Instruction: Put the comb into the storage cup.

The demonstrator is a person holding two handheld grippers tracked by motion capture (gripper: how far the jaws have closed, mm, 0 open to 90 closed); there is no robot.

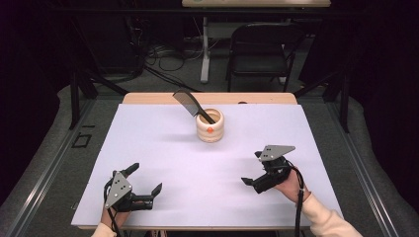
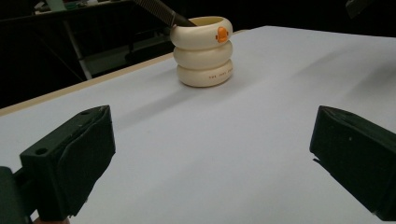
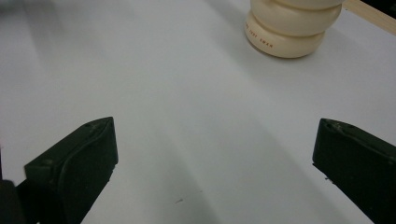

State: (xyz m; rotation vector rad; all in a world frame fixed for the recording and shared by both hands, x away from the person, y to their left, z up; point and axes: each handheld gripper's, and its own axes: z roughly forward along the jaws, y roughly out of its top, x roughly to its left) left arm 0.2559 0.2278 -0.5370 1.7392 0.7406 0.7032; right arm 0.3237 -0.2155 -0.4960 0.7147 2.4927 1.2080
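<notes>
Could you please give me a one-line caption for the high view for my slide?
Two open grippers, left and right, wait on a white table before a cream holder with a black comb.

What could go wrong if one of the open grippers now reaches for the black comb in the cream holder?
1. The black plastic comb leans steeply out of the cream ring-shaped holder; pulling it sideways could tip the holder.
2. The holder stands near the far edge of the white table sheet, so a push might slide it off.
3. Both the left gripper and right gripper are far from it; a long reach may misjudge the thin comb.
</notes>
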